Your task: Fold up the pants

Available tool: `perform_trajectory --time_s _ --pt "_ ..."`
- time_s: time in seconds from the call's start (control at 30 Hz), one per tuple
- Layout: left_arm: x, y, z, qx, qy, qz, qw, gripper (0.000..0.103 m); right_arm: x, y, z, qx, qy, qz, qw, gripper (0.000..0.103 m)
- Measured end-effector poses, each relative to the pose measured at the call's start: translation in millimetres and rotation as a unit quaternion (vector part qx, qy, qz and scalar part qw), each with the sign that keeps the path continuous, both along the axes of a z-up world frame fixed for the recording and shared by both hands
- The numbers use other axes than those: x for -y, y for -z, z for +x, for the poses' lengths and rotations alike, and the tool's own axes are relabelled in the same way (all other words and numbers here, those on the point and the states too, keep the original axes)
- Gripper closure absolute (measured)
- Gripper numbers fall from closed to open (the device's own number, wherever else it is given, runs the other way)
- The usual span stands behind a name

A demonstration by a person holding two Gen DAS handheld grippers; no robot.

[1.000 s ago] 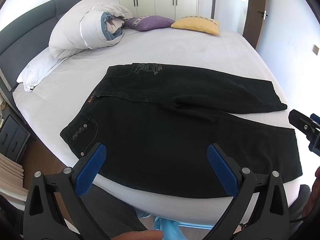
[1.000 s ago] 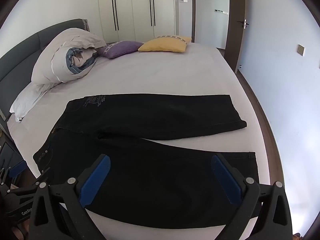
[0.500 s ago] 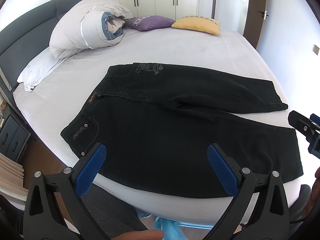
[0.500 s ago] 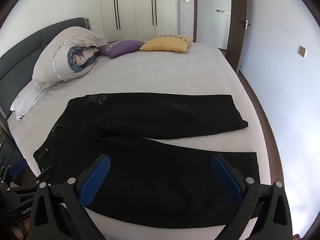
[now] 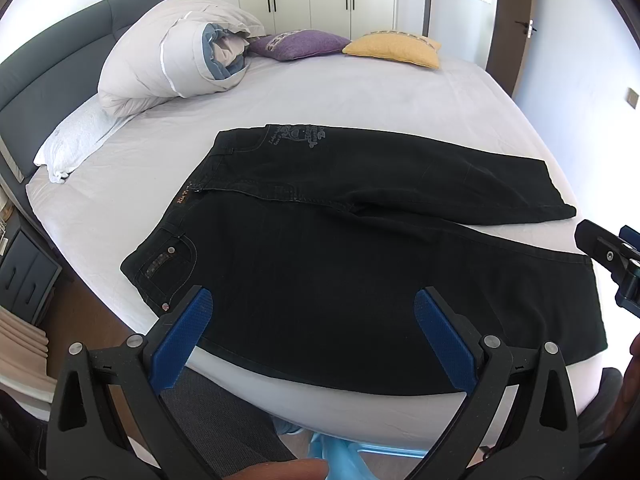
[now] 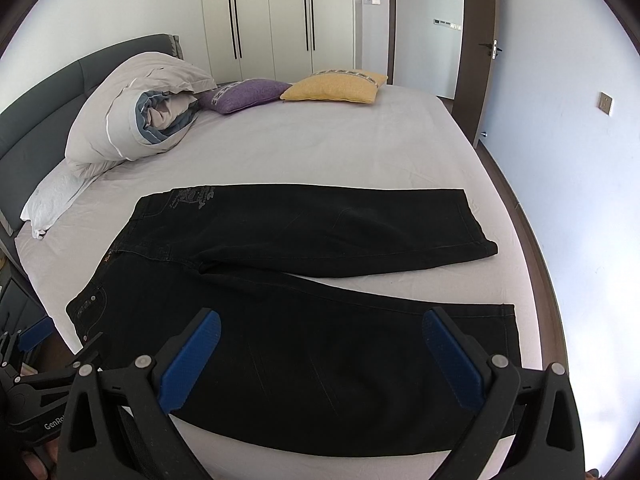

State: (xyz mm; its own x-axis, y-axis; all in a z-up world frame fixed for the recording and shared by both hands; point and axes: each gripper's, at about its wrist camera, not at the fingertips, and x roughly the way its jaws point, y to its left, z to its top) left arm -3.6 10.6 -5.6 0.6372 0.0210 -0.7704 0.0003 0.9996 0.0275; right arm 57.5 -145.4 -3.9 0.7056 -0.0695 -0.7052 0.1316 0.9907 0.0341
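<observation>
Black pants (image 5: 320, 240) (image 6: 304, 280) lie flat on the white bed, waistband to the left, both legs spread out to the right in a narrow V. The near leg runs along the bed's front edge. My left gripper (image 5: 314, 312) hangs open above the near leg, closer to the waist, nothing between its blue pads. My right gripper (image 6: 322, 332) is open too, above the near leg toward the hem. Part of the right gripper shows at the right edge of the left wrist view (image 5: 612, 256), and part of the left gripper at the lower left of the right wrist view (image 6: 28, 376).
A rolled duvet (image 5: 172, 68) and a white pillow (image 5: 76, 140) sit at the headboard end, with a purple cushion (image 5: 300, 44) and a yellow cushion (image 5: 396, 48) beyond. A nightstand (image 5: 24, 276) stands at the left; wardrobe doors (image 6: 280, 20) at the back.
Both grippers have drifted slightly, so the view shifts a little. The pants lie as before and both grippers stay open.
</observation>
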Motion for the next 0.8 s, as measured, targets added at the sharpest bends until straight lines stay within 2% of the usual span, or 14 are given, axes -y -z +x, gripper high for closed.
perform_trajectory --time_s 0.8 --pt "-0.8 0.9 -1.3 -0.001 0.0 0.0 1.0 0.0 -2.3 1.4 -0.7 0.0 -0.002 0.0 1.0 0.0"
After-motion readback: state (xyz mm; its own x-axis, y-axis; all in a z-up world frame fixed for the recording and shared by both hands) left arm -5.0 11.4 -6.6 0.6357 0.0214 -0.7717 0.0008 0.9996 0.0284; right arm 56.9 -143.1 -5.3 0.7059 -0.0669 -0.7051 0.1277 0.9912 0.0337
